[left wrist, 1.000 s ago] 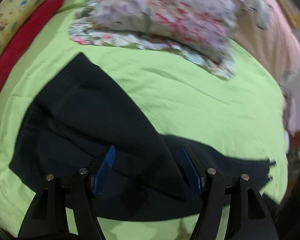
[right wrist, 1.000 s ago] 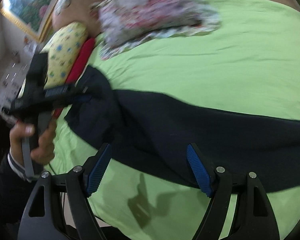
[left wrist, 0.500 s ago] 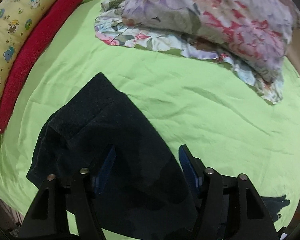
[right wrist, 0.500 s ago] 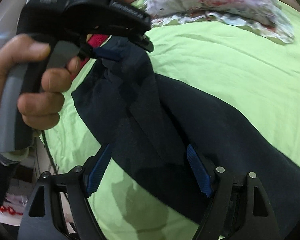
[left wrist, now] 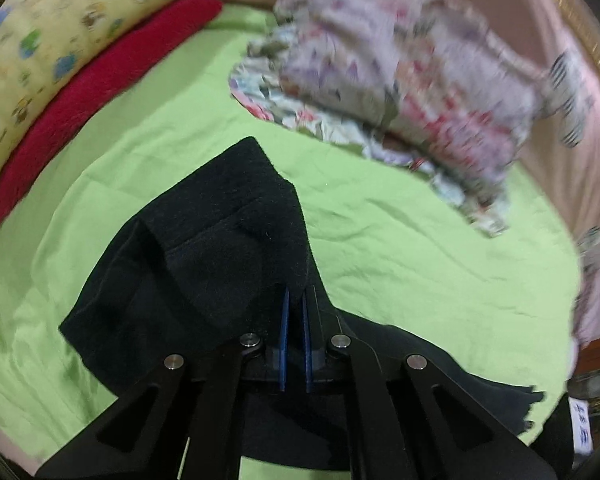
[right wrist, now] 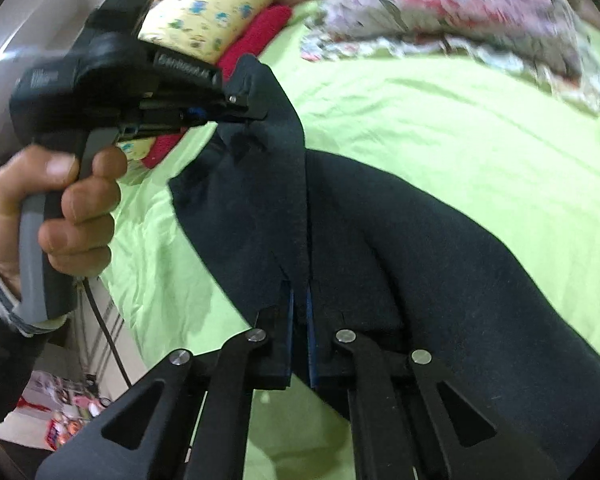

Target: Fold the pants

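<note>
Both hand-held grippers pinching the waist end of dark pants on a green bed

Left wrist view: left hand-held gripper (left wrist: 295, 300), jaws nearly closed, clamps the dark navy fleece pants (left wrist: 204, 264) at 6 o'clock on the lime-green bedsheet (left wrist: 400, 240). Right wrist view: right hand-held gripper (right wrist: 299, 304), likewise pinched on the pants (right wrist: 400, 248); left hand-held gripper (right wrist: 236, 114) grips cloth at 10 o'clock. Thick layers may slip, skewing the fold.

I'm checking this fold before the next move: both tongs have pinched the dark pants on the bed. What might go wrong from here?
1. The left tongs and right tongs each pinch only a narrow bit of the pants, so the fabric may slip out when lifted.
2. The long leg trails across the green sheet and may drag and bunch into an uneven fold.
3. The floral bedding lies near; a wide swing could catch it.
</note>
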Tool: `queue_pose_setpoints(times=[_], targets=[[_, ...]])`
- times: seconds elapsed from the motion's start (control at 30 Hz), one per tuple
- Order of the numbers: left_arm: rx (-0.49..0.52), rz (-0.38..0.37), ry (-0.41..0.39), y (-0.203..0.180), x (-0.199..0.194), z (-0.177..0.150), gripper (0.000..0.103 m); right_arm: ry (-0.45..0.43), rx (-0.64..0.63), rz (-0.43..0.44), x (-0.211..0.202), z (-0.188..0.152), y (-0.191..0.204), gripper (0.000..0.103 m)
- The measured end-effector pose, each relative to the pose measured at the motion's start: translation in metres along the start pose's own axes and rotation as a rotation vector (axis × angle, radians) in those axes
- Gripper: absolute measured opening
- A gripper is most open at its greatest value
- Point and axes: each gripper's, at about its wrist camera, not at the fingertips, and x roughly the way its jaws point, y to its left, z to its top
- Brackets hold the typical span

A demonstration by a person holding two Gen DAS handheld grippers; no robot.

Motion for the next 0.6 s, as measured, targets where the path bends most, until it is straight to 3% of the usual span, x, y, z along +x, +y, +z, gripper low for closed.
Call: queue_pose_setpoints(times=[0.17,0.6], targets=[[-0.091,-0.092,-0.068,0.050,-0.026,-0.025,0.004,0.011,-0.098,-0.023,0.003,-0.005,0.028,0.006],[-0.220,-0.130,-0.015,0.123,-0.018,-0.073,0.004,0.116,-0.179,-0.111,0.035,-0.014,0.046,0.006]])
